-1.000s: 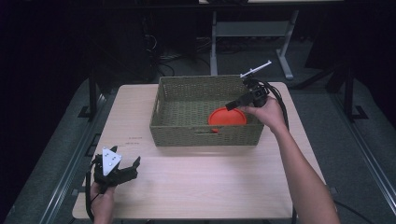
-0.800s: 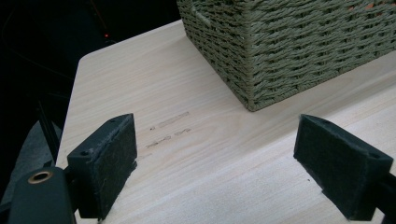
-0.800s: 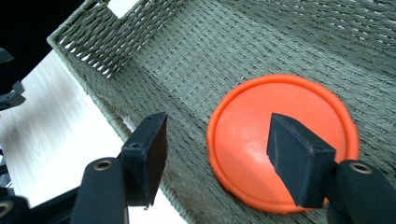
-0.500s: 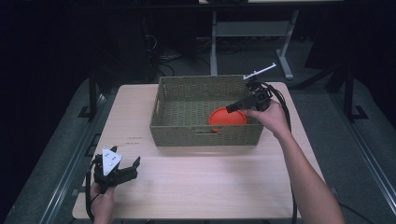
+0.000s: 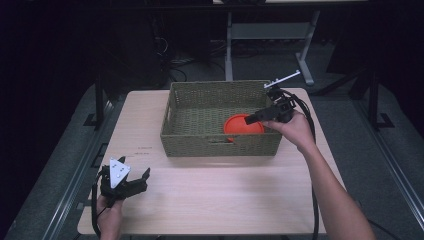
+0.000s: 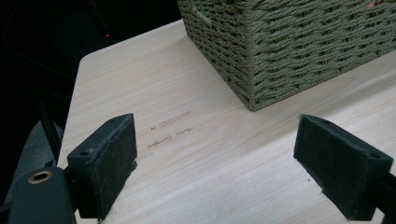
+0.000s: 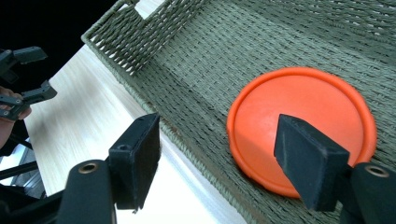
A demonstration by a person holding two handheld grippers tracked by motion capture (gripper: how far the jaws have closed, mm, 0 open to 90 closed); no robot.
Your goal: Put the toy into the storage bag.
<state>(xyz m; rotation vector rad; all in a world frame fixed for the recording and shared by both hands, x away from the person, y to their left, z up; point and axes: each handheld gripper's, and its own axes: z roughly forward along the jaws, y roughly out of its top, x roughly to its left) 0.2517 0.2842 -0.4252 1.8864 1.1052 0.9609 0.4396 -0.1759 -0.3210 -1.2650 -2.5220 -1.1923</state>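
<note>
Jaws of the right hand-held gripper (image 5: 256, 118) are standing apart with nothing pressed between them, and they have just been opening wider. The orange disc (image 5: 243, 127) is lying flat on the floor of the woven basket (image 5: 200, 102), free of both pads, so it looks as though the disc is being left there and the tool is letting go. In the right gripper view the disc (image 7: 301, 123) is sitting just ahead of and below the jaws, partly behind the far pad (image 7: 308, 161), while the near pad is hanging over the basket's front wall (image 7: 140, 51); the jaws are straddling that rim rather than the disc. Judging by this, the basket is serving as the container and the disc is resting close to its front right corner because that is where the right hand is reaching in from.

On the near left part of the worktop (image 5: 225, 195), the left hand-held gripper (image 5: 127, 185) is resting low, well apart from the disc, with its jaws also spread and empty. In the left gripper view bare wood (image 6: 187, 154) is lying between its pads and the basket's corner (image 6: 254, 100) is standing ahead and to one side. It seems to be idling, kept clear while the right hand is working.
</note>
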